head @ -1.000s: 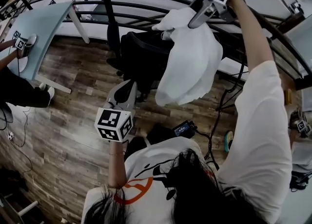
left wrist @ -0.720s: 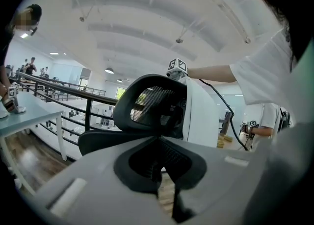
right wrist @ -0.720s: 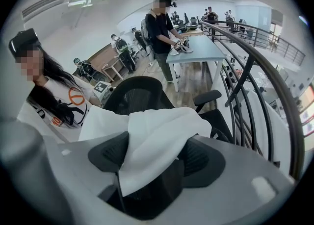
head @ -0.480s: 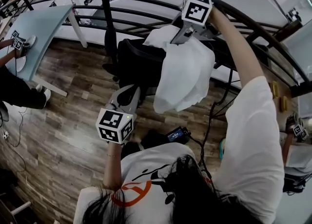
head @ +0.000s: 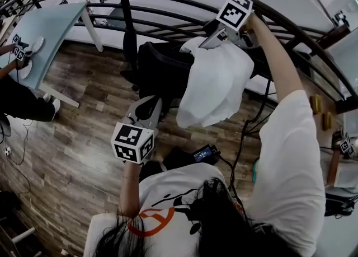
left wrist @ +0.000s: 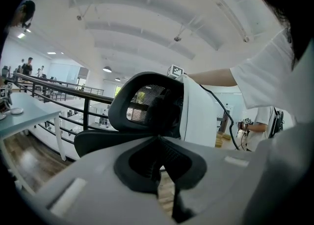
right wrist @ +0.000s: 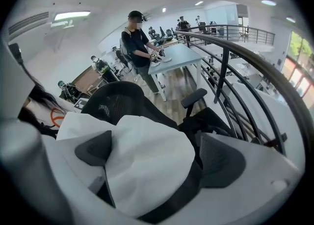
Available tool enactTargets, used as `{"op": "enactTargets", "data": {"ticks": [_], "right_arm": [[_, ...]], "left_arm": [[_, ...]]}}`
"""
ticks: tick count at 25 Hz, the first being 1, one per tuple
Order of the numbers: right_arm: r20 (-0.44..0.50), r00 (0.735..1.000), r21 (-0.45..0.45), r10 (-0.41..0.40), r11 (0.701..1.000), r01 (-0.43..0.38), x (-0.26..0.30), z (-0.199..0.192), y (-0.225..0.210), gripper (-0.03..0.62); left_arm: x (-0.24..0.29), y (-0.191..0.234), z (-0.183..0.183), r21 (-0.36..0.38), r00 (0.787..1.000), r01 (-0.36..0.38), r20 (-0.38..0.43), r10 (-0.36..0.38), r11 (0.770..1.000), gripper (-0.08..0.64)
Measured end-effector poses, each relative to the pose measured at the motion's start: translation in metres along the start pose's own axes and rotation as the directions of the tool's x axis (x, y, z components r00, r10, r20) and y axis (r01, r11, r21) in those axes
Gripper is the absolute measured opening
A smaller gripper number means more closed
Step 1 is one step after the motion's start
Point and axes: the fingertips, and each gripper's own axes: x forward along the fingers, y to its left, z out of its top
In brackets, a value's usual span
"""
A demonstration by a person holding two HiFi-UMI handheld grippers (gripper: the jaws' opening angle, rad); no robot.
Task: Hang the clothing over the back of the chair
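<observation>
White clothing (head: 215, 85) is gripped near its upper edge by the fingers of the right gripper (head: 208, 42), with a thick bunch of fabric caught between them. It is held high, so it hangs just to the right of the black chair (head: 159, 65); whether it touches the chair back cannot be told. The carrying-over step is judged to be in hand, with nothing yet draped. For the next move, the fabric needs to be brought over the top of the chair back and lowered so that part falls on each side before it is let go.

The left gripper (head: 148, 104) is held low on the near side of the chair, its fingers clenched on nothing. A metal railing (head: 168, 26) is set close beyond the chair, and room for the swing may be limited by it. Cables (head: 244, 132) are strewn over the wooden floor (head: 72, 132) to the right, and a pale desk (head: 53, 23) is seen at far left.
</observation>
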Motion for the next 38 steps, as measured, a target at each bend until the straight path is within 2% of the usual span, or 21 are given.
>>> {"op": "enactTargets", "data": {"ticks": [4,10,13,15,18,23,25,29,35,38], "right_arm": [[0.044,0.999,-0.077,0.004,0.997,-0.001,0.002,0.01,0.002,0.54],[0.191,0.981,-0.121,-0.031,0.991,0.055,-0.012,0.03,0.007,0.479],[0.273,0.96,-0.139,-0.058,0.985,0.1,-0.026,0.044,0.012,0.453],[0.352,0.932,-0.14,-0.086,0.98,0.144,-0.041,0.058,0.018,0.42],[0.467,0.875,-0.123,-0.128,0.97,0.208,-0.062,0.072,0.028,0.371],[0.614,0.758,-0.066,-0.22,0.942,0.328,-0.095,0.077,0.054,0.265],[0.654,0.715,-0.051,-0.246,0.929,0.367,-0.105,0.076,0.069,0.244],[0.707,0.637,0.002,-0.307,0.902,0.433,-0.117,0.066,0.1,0.196],[0.761,0.482,0.171,-0.436,0.85,0.499,-0.128,0.027,0.146,0.092],[0.775,0.406,0.24,-0.484,0.82,0.52,-0.128,0.008,0.177,0.081]], "left_arm": [[0.005,-0.002,-0.009,-0.005,1.0,0.011,-0.015,-0.011,1.0,0.0],[0.006,-0.002,0.0,-0.002,0.999,0.033,-0.01,-0.033,0.999,0.0],[0.006,0.0,0.005,0.002,0.999,0.046,-0.002,-0.046,0.999,0.0],[0.006,0.0,0.009,0.009,0.998,0.06,0.005,-0.06,0.998,0.0],[0.005,-0.002,0.012,0.021,0.997,0.083,0.01,-0.083,0.996,0.0],[0.002,-0.011,0.018,0.049,0.991,0.128,0.022,-0.13,0.991,0.0],[0.0,-0.013,0.021,0.061,0.989,0.146,0.026,-0.148,0.987,0.0],[-0.007,-0.023,0.022,0.074,0.98,0.195,0.023,-0.198,0.978,0.0],[-0.021,-0.052,0.011,0.094,0.955,0.297,-0.006,-0.298,0.95,0.0],[-0.032,-0.066,0.007,0.106,0.937,0.348,-0.018,-0.348,0.932,0.0]]}}
